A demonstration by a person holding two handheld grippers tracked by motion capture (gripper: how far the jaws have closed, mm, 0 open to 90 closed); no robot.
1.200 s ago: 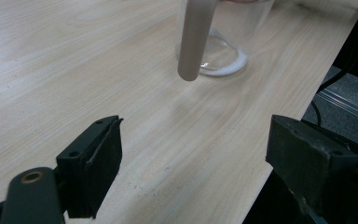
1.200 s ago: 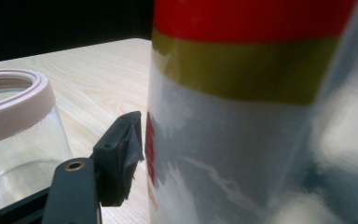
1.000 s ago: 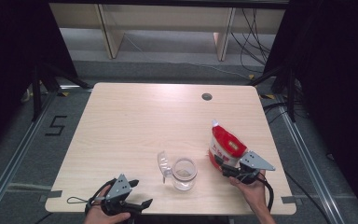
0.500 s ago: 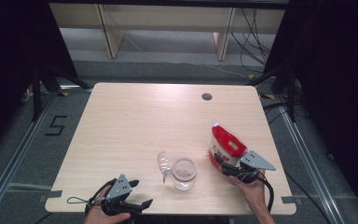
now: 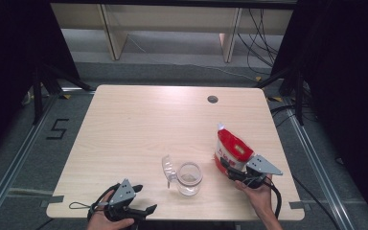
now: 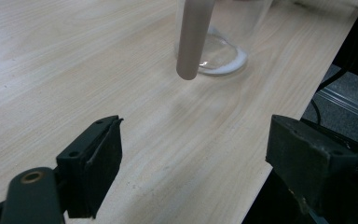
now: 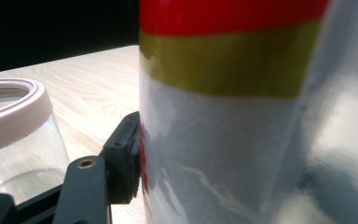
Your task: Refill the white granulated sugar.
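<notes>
A red and white bag [image 5: 232,151] stands upright at the table's right front. My right gripper [image 5: 227,167] reaches in from the front with the bag's lower part between its jaws, which have just been closing. In the right gripper view the left pad [image 7: 126,158] presses on the bag [image 7: 242,116]; the other jaw is hidden behind it. Left of the bag sits a clear glass jar [image 5: 189,178] with its lid [image 5: 166,168] leaning beside it. At the front edge my left gripper [image 5: 143,213] is open with nothing in it and points toward the jar [image 6: 219,51].
The wooden table [image 5: 139,124] has a round cable hole [image 5: 212,99] near its far edge. The table's front edge runs close under both hands. Dark curtains and metal frames stand on both sides, with shelving beyond the far edge.
</notes>
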